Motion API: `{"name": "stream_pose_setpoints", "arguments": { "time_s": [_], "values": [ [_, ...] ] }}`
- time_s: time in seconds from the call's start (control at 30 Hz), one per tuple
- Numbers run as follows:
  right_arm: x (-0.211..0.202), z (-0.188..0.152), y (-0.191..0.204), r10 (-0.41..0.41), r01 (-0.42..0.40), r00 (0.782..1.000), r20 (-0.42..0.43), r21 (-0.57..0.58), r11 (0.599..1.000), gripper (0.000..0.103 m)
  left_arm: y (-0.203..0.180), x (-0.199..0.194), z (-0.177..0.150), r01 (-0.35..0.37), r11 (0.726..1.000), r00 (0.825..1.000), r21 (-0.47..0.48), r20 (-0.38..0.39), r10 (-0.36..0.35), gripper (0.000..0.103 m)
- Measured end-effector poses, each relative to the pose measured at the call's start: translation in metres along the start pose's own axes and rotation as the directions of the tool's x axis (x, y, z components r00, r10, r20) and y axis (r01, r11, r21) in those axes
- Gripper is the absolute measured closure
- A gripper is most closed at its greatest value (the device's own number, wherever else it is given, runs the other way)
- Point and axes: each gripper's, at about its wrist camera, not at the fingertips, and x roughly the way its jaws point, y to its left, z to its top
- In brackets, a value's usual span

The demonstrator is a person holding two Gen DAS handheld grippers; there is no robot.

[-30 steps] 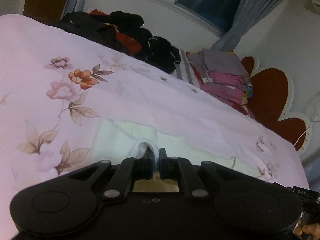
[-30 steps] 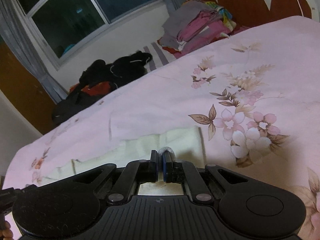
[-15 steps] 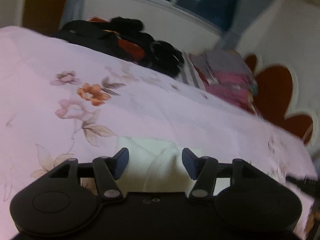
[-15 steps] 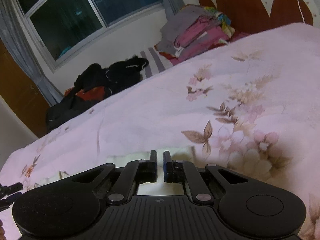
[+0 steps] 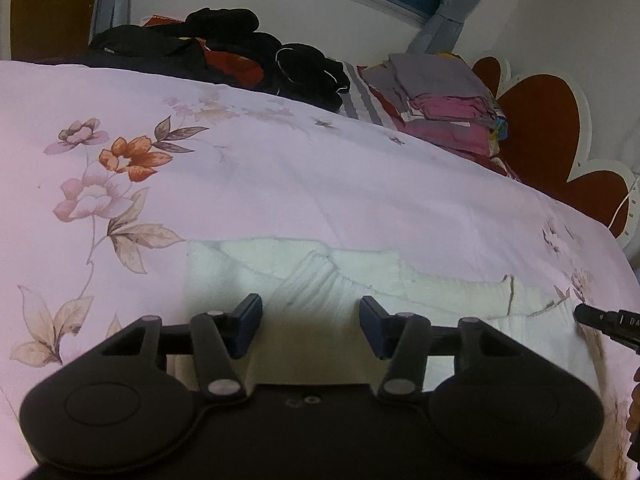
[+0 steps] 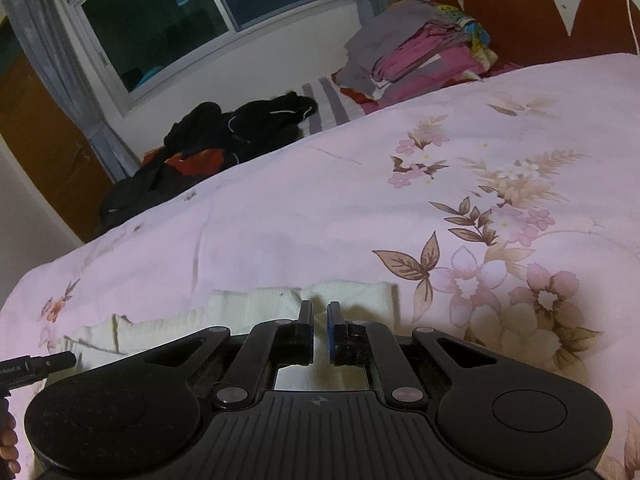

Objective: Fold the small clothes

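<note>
Pink floral bedspread (image 5: 280, 184) stretches ahead of us, the cream garment (image 5: 320, 276) just beyond our wide-open, empty left gripper (image 5: 310, 326). Our right gripper (image 6: 319, 334), nearly closed, seems empty; regrasping could drag the fold apart.

- A garment (image 5: 320, 280) lies flat on the bed (image 5: 280, 184), near its front edge.
- The left claw (image 5: 310, 328) hangs over the garment's left part, the right claw (image 6: 318, 332) over its right end (neither touches the cloth, as far as can be told).
- Behind, along the bed's far side, sits a heap of clothes (image 5: 240, 56); to its right stands a folded stack (image 5: 444, 112).
- Right of the stack rises the headboard (image 5: 552, 128).
- A window (image 6: 192, 16) lies behind the heap.
</note>
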Motion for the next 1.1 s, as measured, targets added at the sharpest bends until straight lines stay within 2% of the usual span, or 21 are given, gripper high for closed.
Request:
{"name": "stream_pose_setpoints", "arguments": {
  "time_s": [0.07, 0.1, 0.17, 0.23, 0.3, 0.37, 0.4, 0.43, 0.47, 0.53, 0.6, 0.77, 0.9, 0.97, 1.1],
  "values": [
    [-0.001, 0.0, 0.002, 0.0, 0.0, 1.0, 0.017, -0.013, 1.0, 0.052, 0.001, 0.0, 0.0, 0.002, 1.0, 1.0, 0.002, 0.0, -0.002, 0.052],
    [-0.004, 0.0, 0.004, -0.005, 0.006, 0.999, 0.045, -0.028, 1.0, 0.02, 0.001, -0.001, 0.0, 0.002, 1.0, 1.0, 0.003, 0.001, -0.002, 0.052],
    [-0.005, 0.0, 0.009, 0.001, 0.003, 0.999, 0.053, -0.069, 0.998, 0.022, 0.001, -0.001, -0.001, 0.002, 1.0, 1.0, 0.01, 0.002, -0.002, 0.052],
    [-0.001, 0.0, 0.011, 0.013, -0.01, 0.999, 0.031, -0.086, 0.996, 0.041, 0.0, 0.0, -0.001, -0.001, 1.0, 1.0, 0.02, 0.003, 0.001, 0.054],
    [0.005, -0.001, 0.012, 0.01, -0.009, 1.0, 0.01, -0.101, 0.995, 0.044, -0.001, 0.001, -0.001, -0.004, 1.0, 1.0, 0.027, 0.007, 0.003, 0.059],
    [0.011, -0.002, 0.012, 0.006, -0.008, 1.0, -0.014, -0.112, 0.994, 0.054, -0.001, 0.001, -0.001, -0.005, 0.999, 1.0, 0.037, 0.007, 0.004, 0.065],
    [0.015, -0.004, 0.011, 0.014, -0.017, 0.999, -0.036, -0.109, 0.994, 0.058, -0.001, 0.001, -0.001, -0.005, 0.999, 1.0, 0.042, 0.006, 0.005, 0.072],
    [0.018, -0.005, 0.011, 0.016, -0.022, 0.999, -0.052, -0.113, 0.993, 0.069, -0.001, 0.002, -0.001, -0.002, 0.999, 1.0, 0.048, 0.004, 0.002, 0.076],
    [0.02, -0.007, 0.011, 0.015, -0.023, 0.998, -0.067, -0.123, 0.992, 0.074, -0.001, 0.002, -0.001, -0.001, 0.999, 1.0, 0.053, 0.003, 0.001, 0.08],
    [0.022, -0.009, 0.011, 0.008, -0.018, 0.997, -0.072, -0.14, 0.99, 0.088, 0.0, 0.001, -0.001, 0.003, 0.998, 1.0, 0.06, 0.007, -0.003, 0.096],
    [0.02, -0.01, 0.013, 0.017, -0.027, 0.997, -0.07, -0.156, 0.987, 0.1, -0.001, -0.002, -0.002, 0.014, 0.997, 1.0, 0.071, 0.017, -0.015, 0.098],
    [0.005, -0.006, 0.023, 0.03, -0.027, 1.0, 0.009, -0.207, 0.978, 0.1, -0.002, -0.014, -0.001, 0.031, 0.996, 0.996, 0.081, 0.079, -0.037, 0.099],
    [-0.002, 0.004, 0.025, 0.019, -0.001, 0.996, 0.092, -0.189, 0.982, 0.1, 0.005, -0.024, 0.009, 0.007, 1.0, 0.984, -0.003, 0.178, -0.007, 0.099],
    [0.002, 0.007, 0.026, 0.007, 0.011, 0.995, 0.099, -0.179, 0.984, 0.1, 0.008, -0.019, 0.012, -0.005, 1.0, 0.986, -0.03, 0.169, 0.01, 0.099],
    [0.021, 0.003, 0.023, -0.033, 0.042, 0.998, 0.06, -0.159, 0.986, 0.1, 0.005, -0.003, 0.003, -0.046, 0.999, 0.991, -0.016, 0.127, 0.047, 0.099]
  ]
}}
